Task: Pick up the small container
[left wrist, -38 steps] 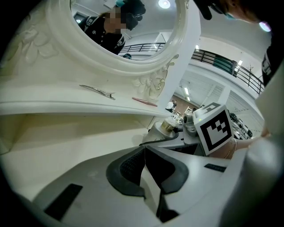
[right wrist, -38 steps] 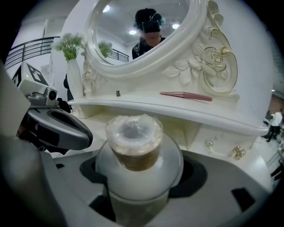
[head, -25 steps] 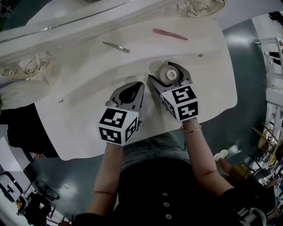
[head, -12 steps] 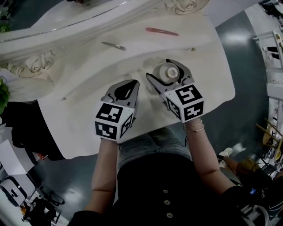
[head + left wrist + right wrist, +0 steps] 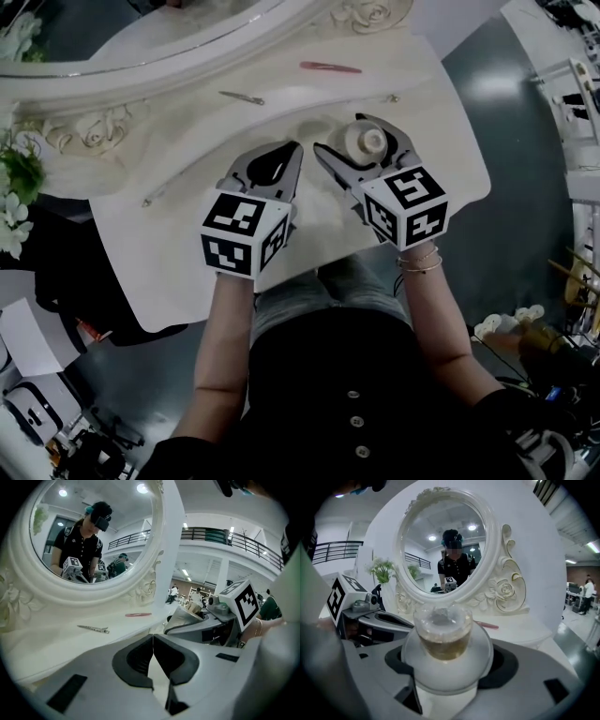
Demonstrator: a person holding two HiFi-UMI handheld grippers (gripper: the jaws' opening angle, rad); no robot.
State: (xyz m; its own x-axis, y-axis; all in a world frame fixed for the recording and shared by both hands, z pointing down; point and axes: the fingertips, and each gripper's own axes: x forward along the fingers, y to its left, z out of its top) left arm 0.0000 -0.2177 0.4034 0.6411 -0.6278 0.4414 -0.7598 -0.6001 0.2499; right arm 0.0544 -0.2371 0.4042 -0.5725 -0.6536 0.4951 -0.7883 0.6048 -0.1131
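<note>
White vanity table [image 5: 178,262], ornate carved back. Round white-framed mirror [image 5: 89,536] stands along its far edge; I see the person and both marker cubes reflected in it. White flowers with green leaves [image 5: 17,183] just off the far left corner.

Left gripper [image 5: 294,152] sits over the middle of the table, jaw tips pressed together, nothing between them. Right gripper [image 5: 341,133] is just beside it toward the right edge, jaws clamped on the small container [image 5: 443,634]. That is a clear cup with amber contents on a wide round white base, and the dark pads press the base from both sides. I can't tell if it's off the table top.

Cube faces carry black-and-white square markers, patterns rather than letters. Any print on the container is too blurred to read.

Thin red clip [image 5: 330,67] lies near the far edge toward the right. Metal hair clip [image 5: 242,97] lies left of it, well apart from the grippers.
</note>
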